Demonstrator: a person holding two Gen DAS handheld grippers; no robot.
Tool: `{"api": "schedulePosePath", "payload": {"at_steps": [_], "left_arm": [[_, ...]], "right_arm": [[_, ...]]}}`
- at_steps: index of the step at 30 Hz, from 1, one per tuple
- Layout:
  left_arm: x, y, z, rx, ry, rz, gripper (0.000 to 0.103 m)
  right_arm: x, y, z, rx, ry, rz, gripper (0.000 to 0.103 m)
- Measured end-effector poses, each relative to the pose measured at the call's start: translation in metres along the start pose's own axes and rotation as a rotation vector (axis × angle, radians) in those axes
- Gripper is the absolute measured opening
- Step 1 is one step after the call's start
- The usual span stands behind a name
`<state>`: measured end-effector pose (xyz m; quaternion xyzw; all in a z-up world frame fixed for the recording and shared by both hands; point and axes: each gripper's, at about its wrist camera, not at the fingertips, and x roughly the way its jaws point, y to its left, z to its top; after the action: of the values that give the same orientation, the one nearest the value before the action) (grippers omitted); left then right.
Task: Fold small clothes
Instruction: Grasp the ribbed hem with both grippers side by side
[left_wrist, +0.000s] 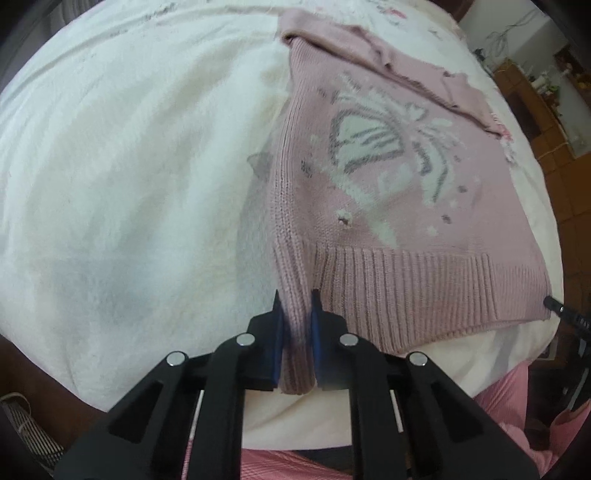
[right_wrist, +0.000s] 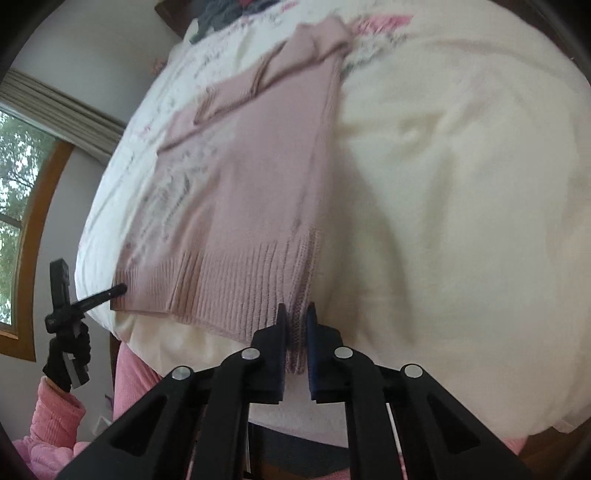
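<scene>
A pink knitted sweater (left_wrist: 388, 206) with a white and grey butterfly pattern lies flat on a white bed cover (left_wrist: 129, 166). Its ribbed hem faces me and a sleeve is folded across the top. My left gripper (left_wrist: 295, 299) is shut on the hem's left corner, with knit bunched between the blue pads. In the right wrist view the sweater (right_wrist: 258, 177) looks blurred. My right gripper (right_wrist: 297, 312) is shut on the hem's right corner. The other gripper's tip shows at each far corner: the right gripper (left_wrist: 552, 302) and the left gripper (right_wrist: 120, 288).
The bed cover (right_wrist: 461, 203) spreads wide beside the sweater. Dark clothes (right_wrist: 221, 11) are piled at the far end of the bed. A window (right_wrist: 14, 203) is on the left and wooden furniture (left_wrist: 535, 96) on the right. The person's pink sleeve (right_wrist: 51, 417) hangs below the bed's near edge.
</scene>
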<state>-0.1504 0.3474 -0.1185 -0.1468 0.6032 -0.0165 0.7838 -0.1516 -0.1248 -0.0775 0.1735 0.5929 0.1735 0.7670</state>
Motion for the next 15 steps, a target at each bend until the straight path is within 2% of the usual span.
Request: {"api": "schedulePosePath", "payload": {"at_steps": [2,3,6,11,13,15], "left_arm": [[-0.002,0.004,0.0,-0.019,-0.001,-0.025,0.01],[0.0,0.007,0.0,-0.034,0.004,-0.034,0.01],[0.01,0.009,-0.002,-0.031,0.029,-0.031,0.011],[0.02,0.01,-0.006,-0.004,0.055,0.001,0.025],[0.022,0.011,-0.007,-0.006,0.062,0.0,0.028],[0.022,0.01,-0.006,-0.013,0.066,-0.006,0.031]], "right_arm": [[-0.007,-0.004,-0.001,0.008,-0.012,0.014,0.008],[-0.006,-0.004,-0.001,0.001,-0.01,-0.005,0.008],[0.011,-0.01,-0.004,0.01,0.033,-0.03,0.008],[0.038,-0.021,-0.011,0.048,0.085,-0.05,0.009],[0.04,-0.021,-0.009,0.053,0.09,-0.056,0.011],[0.041,-0.019,-0.007,0.048,0.094,-0.068,0.02]]}}
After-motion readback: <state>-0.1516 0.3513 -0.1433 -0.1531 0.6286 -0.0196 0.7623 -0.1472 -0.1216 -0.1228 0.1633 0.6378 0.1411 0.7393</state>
